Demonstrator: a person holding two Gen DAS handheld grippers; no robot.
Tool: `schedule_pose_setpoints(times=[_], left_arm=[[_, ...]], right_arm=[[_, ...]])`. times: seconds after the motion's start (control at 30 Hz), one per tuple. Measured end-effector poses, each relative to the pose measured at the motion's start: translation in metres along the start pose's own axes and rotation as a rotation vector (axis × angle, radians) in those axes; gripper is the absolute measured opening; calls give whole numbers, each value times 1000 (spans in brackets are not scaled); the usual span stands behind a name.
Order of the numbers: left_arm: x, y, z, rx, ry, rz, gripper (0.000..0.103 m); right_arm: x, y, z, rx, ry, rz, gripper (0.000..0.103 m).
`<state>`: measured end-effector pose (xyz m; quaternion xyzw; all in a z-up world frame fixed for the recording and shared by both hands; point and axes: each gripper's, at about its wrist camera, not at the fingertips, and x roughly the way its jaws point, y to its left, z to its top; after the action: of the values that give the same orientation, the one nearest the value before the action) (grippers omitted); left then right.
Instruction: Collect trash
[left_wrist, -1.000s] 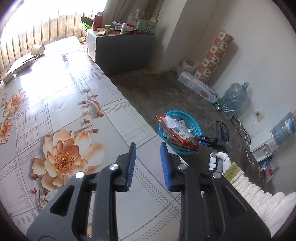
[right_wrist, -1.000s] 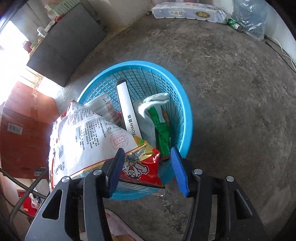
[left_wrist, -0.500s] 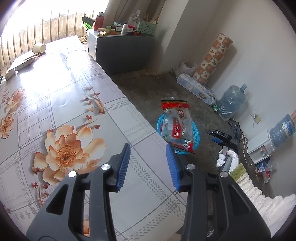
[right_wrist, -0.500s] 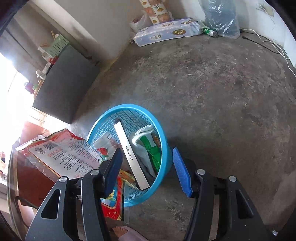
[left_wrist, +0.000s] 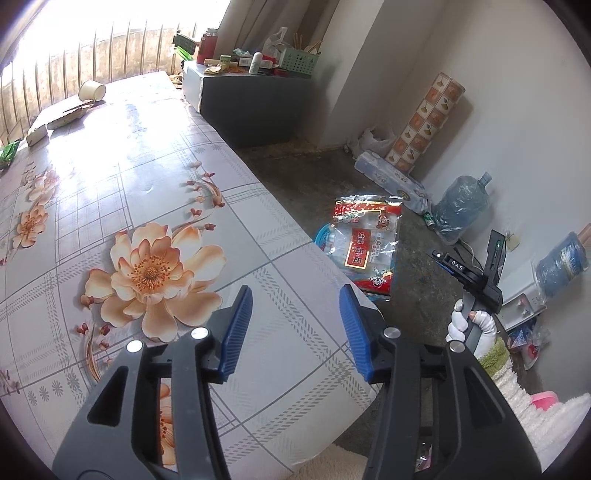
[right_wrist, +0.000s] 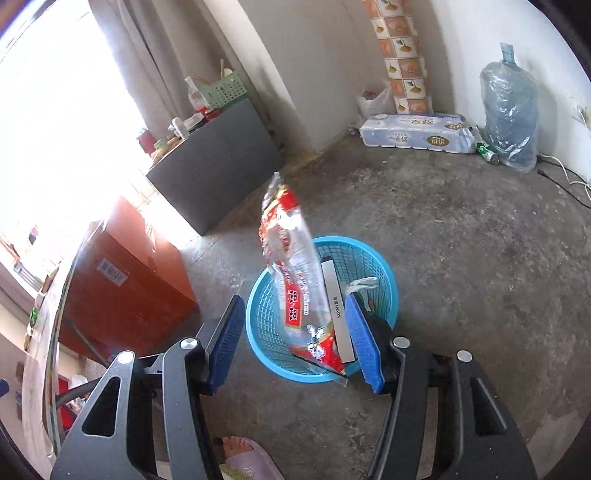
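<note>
Both grippers are spread wide and hold nothing. The left gripper is over the flowered table. The right gripper is above the blue basket. A red snack bag is in the air over the basket, touching neither gripper.

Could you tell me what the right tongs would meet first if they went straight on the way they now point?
Most likely the red-and-clear plastic snack bag standing in the blue plastic mesh basket; the right tongs are open and aimed at it, though depth is hard to judge.
</note>
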<state>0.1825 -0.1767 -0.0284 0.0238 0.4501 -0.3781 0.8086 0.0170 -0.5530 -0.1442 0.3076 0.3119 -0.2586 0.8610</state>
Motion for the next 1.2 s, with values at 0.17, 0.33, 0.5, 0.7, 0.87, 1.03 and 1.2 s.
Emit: schedule_pose_setpoints(times=[0.17,0.33,0.5,0.7,0.87,1.03,1.2], left_arm=[[-21,-3,-13,1,-31,-4,52],[-40,-8,-31,13,-54,-1,62],[-61,-13,-51,-25,-98,23,82],[-92,-15,-67,-156,-188,183,94],[-104,-12,-77,-228,-172,306,94],[-106,-8,-97,-251,-145,477,94],[-105,-2,-108,-228,-101,590,94]], right_arm=[[-14,-1,-5,55,21,41,55],[-51,18,-18,2,26,65,55],[-115,76,-37,-217,-26,35,64],[-190,161,-77,-485,-168,42,97],[-216,213,-113,-614,-152,26,97],[-219,243,-145,-717,-76,-87,97],[-217,237,-152,-682,-2,-90,97]])
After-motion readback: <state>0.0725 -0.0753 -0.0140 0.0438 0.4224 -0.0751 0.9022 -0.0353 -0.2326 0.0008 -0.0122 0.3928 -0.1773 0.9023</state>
